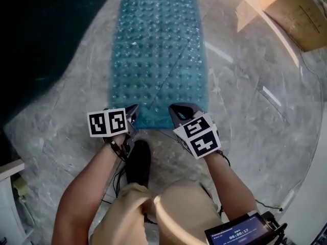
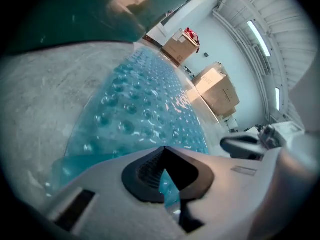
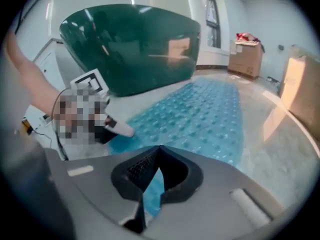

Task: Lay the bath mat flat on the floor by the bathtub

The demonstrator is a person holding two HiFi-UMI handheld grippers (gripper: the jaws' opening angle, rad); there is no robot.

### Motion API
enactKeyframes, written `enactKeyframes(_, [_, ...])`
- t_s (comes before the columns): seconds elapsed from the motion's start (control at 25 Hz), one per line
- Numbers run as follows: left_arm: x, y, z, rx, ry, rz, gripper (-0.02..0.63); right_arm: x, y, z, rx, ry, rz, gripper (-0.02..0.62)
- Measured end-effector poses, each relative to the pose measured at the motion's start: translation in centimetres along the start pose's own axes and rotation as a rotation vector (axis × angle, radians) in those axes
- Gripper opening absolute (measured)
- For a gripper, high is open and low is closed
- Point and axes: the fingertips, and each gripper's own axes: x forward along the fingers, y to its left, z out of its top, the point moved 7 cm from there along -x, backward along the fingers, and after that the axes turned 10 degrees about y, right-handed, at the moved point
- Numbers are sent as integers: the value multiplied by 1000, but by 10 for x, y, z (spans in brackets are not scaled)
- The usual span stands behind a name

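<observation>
Bath mat (image 1: 158,50): translucent teal, long narrow strip, rows of small raised bumps. Lay mostly flat on grey marbled floor (image 1: 245,116), stretching straight ahead of both tools. Left tool (image 1: 134,109) was clamped on near left corner, right tool (image 1: 176,109) on near right corner; jaws closed, teal sheet between them. Dark green bathtub (image 1: 46,34) stood left of left tool, alongside mat. Mat's far end was cut off by head view's top edge; near edge hidden behind jaws. Tub mostly in shadow, rim hard to make out. Cardboard box (image 1: 299,14), well ahead-right of right tool, was cropped.
</observation>
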Motion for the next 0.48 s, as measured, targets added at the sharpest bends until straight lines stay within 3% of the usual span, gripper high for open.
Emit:
enactKeyframes(0.08, [-2, -2, -18, -11, 20, -3, 6, -4, -17, 0, 50, -4, -67, 3])
enactKeyframes(0.16, [-5, -4, -39, -38, 32, -2, 6, 8, -21, -17, 70, 83, -70, 3])
enactKeyframes(0.32, [-22, -13, -63, -18, -5, 14, 6, 30, 5, -66, -37, 243, -46, 5])
enactKeyframes(0.48, [-52, -32, -64, 4, -61, -16, 6, 20, 26, -85, -56, 226, -53, 3])
